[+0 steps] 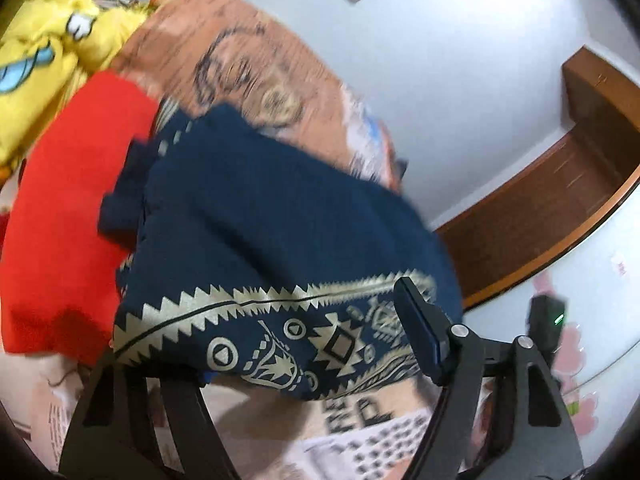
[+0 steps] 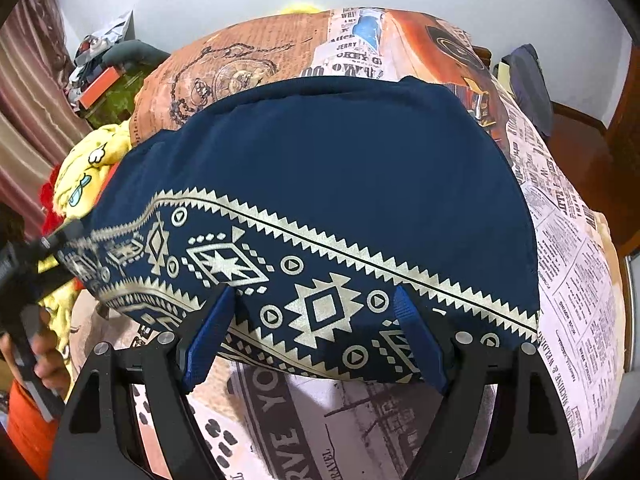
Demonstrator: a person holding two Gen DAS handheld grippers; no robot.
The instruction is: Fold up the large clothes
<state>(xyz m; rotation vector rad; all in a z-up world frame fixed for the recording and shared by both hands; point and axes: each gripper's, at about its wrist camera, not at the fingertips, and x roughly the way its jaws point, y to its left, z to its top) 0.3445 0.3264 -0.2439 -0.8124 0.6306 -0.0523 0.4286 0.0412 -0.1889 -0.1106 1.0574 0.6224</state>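
Note:
A folded navy garment with a cream zigzag-patterned border lies on the bed. My right gripper stands open over the near hem, its blue pads wide apart with flat patterned cloth between them. In the left wrist view, which is blurred, the same navy garment drapes across my left gripper. One finger shows on top of the border; the other is hidden under the cloth. The jaws stand wide and the pads do not visibly press. From the right wrist view the left gripper sits at the garment's left end.
The bedsheet has a newspaper print. A yellow cartoon-print cloth and a red cloth lie beside the navy garment. A person's hand holds the left gripper. A brown wooden frame runs along the white wall.

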